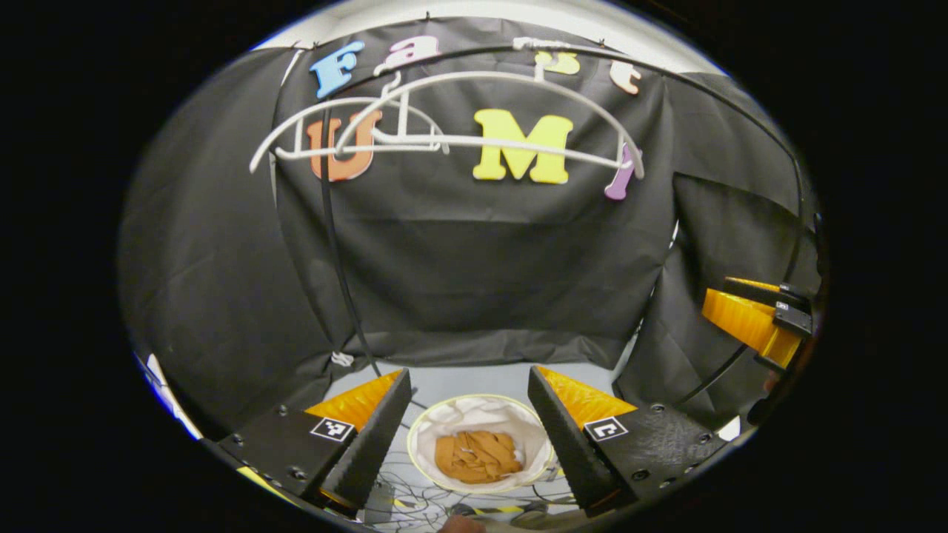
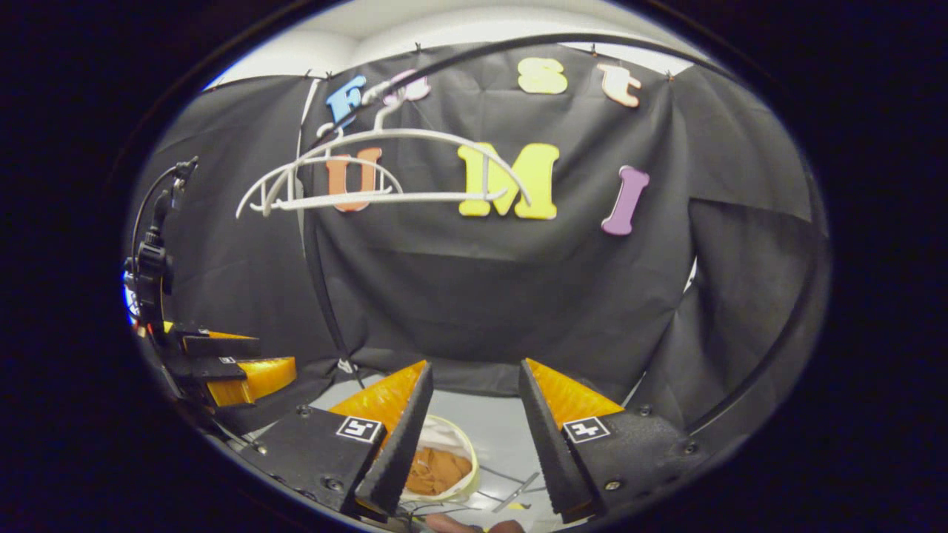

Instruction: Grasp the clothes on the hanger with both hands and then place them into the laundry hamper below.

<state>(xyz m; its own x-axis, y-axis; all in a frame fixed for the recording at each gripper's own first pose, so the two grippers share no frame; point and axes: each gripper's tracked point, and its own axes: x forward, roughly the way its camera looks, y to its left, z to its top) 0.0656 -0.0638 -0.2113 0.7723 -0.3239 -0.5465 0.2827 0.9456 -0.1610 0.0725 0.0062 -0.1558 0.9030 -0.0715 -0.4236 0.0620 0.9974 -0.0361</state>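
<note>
An orange-brown garment (image 1: 475, 456) lies crumpled inside the round white laundry hamper (image 1: 444, 414) on the floor. In the left gripper view the hamper sits between the fingers of my left gripper (image 1: 468, 385), which is open and holds nothing. Two bare white hangers (image 1: 474, 111) hang on the rail above. In the right gripper view my right gripper (image 2: 469, 374) is open and holds nothing, with the hamper (image 2: 465, 444) and garment (image 2: 437, 471) low behind its left finger. The hangers (image 2: 385, 166) hang up left. Each gripper shows at the edge of the other's view: the right gripper (image 1: 755, 314), the left gripper (image 2: 237, 370).
A black rail pole (image 1: 333, 244) runs down from the hangers to the floor. Cables (image 1: 444, 511) and tape marks lie on the grey floor around the hamper. Black cloth walls close the booth on all sides. A hand's edge shows at the bottom (image 2: 474, 525).
</note>
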